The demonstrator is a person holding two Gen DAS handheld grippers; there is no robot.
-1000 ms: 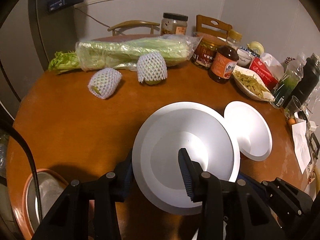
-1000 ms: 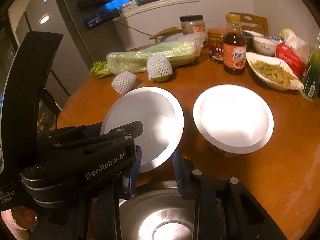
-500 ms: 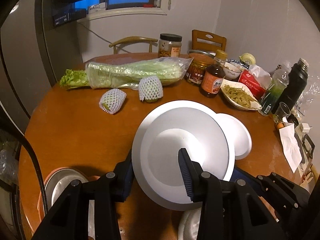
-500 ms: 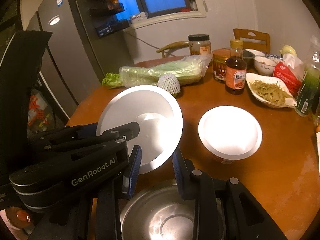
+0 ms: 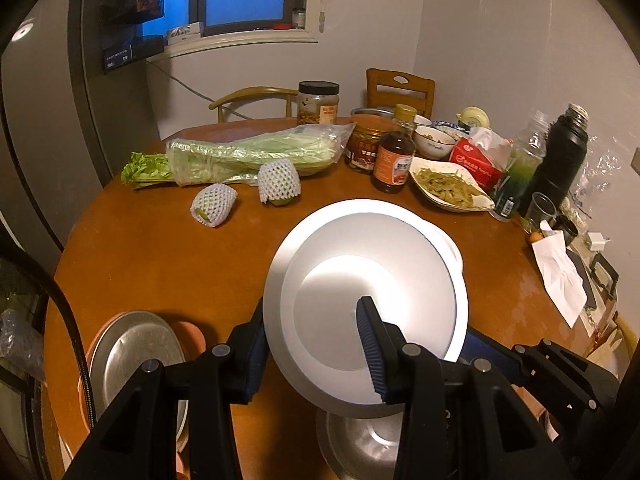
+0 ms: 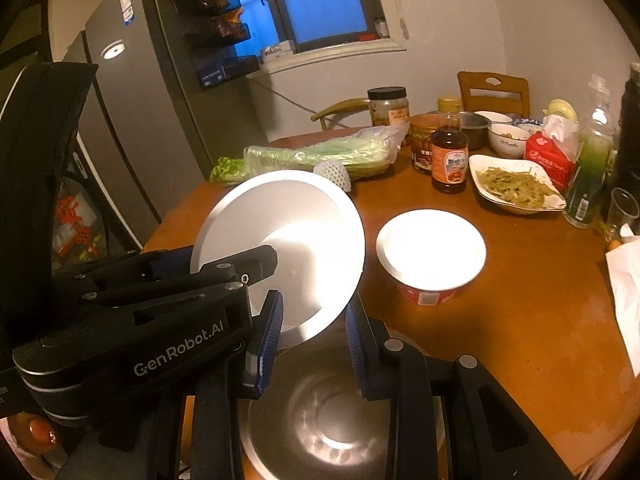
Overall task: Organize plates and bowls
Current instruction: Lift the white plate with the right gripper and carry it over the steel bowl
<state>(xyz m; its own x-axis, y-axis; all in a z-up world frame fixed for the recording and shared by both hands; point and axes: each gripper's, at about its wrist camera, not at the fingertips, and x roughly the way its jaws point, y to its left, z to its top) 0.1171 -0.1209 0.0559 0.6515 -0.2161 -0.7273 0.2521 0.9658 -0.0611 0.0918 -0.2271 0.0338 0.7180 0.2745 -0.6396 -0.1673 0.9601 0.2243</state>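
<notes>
My left gripper (image 5: 312, 340) is shut on the rim of a white plate (image 5: 372, 280) and holds it tilted above the round wooden table (image 5: 160, 256). The plate also shows in the right wrist view (image 6: 288, 236), with the left gripper's body (image 6: 132, 320) at its left. My right gripper (image 6: 312, 332) is open and empty above a steel bowl (image 6: 320, 420) at the table's near edge. A white-topped red bowl (image 6: 430, 252) stands on the table to the right. A steel plate on an orange dish (image 5: 136, 360) lies at the near left.
Celery in a bag (image 5: 248, 152), two net-wrapped fruits (image 5: 278, 182), jars, a sauce bottle (image 5: 394, 156), a dish of food (image 5: 448, 188), a tissue pack, bottles, a black flask (image 5: 560, 156) and a glass crowd the far and right side. A fridge (image 6: 140, 120) stands at left.
Both grippers have risen and pulled back from the table. The left gripper has lifted the white plate higher, and it now covers most of the white-topped bowl in its view.
</notes>
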